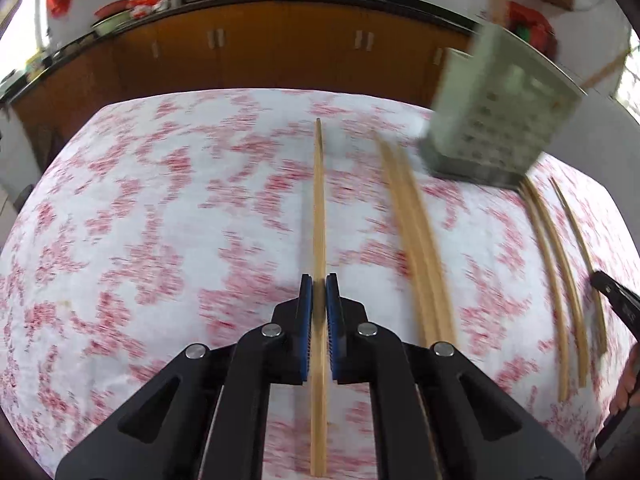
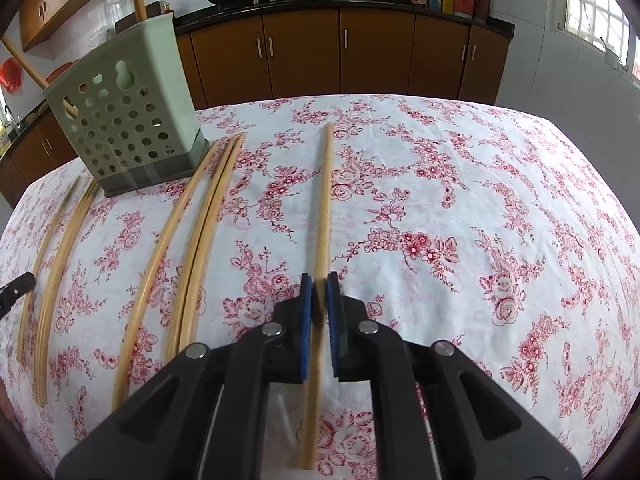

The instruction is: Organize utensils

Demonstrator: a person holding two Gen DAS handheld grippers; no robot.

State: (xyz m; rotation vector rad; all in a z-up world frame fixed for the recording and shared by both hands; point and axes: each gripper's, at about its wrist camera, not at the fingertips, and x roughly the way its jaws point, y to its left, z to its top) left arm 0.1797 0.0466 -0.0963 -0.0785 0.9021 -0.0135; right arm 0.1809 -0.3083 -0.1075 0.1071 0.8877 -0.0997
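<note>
The left gripper (image 1: 319, 286) and right gripper (image 2: 319, 284) each have jaws clamped on a thin, light, stiff, slippery bamboo chopstick (image 1: 319, 200) (image 2: 325, 200) on the table, near its lower end.

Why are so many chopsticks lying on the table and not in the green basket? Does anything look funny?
Yes. Loose chopsticks lie on the flowered tablecloth beside the green holder, which already holds a few. The left gripper and the right gripper each pinch one chopstick. Nothing looks broken or spilled.
</note>
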